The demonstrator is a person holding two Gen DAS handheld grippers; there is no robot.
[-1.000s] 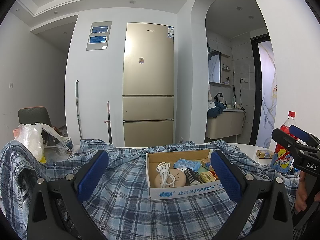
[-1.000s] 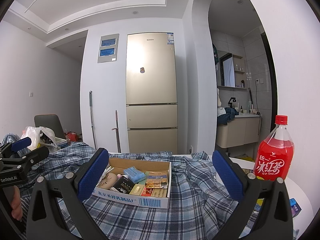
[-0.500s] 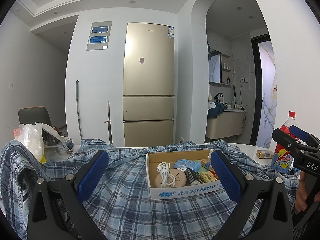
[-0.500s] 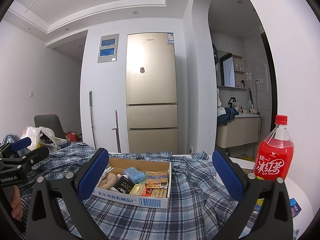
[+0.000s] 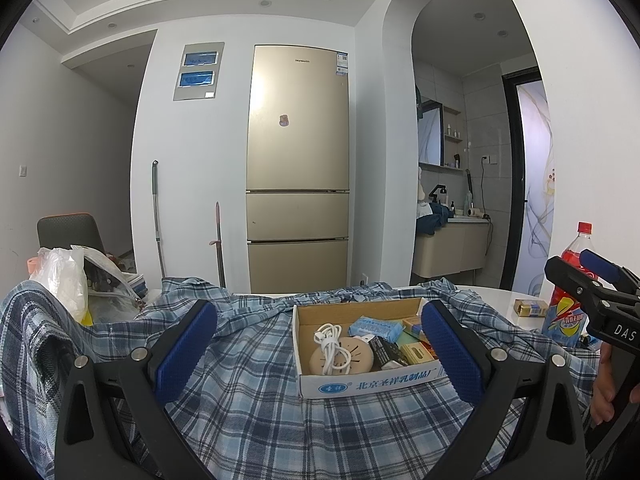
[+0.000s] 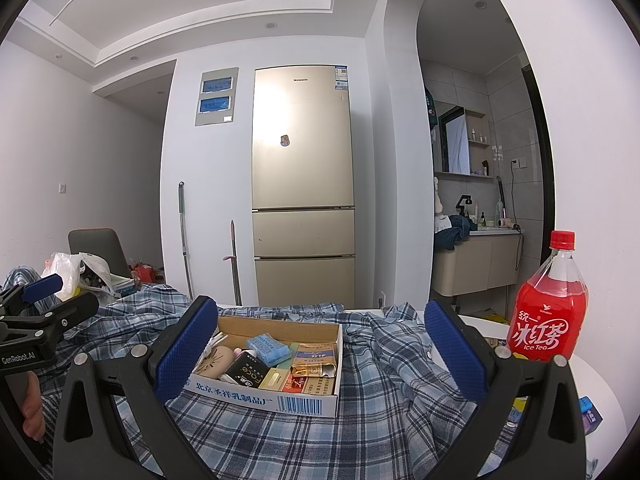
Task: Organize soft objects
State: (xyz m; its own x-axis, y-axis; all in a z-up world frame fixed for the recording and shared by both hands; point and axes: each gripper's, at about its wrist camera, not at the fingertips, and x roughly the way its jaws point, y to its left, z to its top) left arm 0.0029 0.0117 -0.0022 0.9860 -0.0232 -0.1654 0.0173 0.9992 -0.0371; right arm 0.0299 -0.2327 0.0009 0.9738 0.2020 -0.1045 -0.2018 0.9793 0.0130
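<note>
A blue plaid shirt (image 5: 256, 392) lies spread over the table; it also shows in the right wrist view (image 6: 384, 408). A cardboard box (image 5: 360, 384) of small items sits on the shirt, also seen in the right wrist view (image 6: 280, 400). My left gripper (image 5: 318, 348) is open and empty, held above the shirt in front of the box. My right gripper (image 6: 320, 344) is open and empty, also facing the box. Each gripper shows at the edge of the other's view.
A red iced-tea bottle (image 6: 548, 312) stands on the white table (image 6: 592, 384) at the right, also in the left wrist view (image 5: 568, 304). A plastic bag (image 5: 68, 280) and clutter lie at the left. A small yellow box (image 5: 530, 307) lies beside the bottle. A fridge (image 5: 298, 168) stands behind.
</note>
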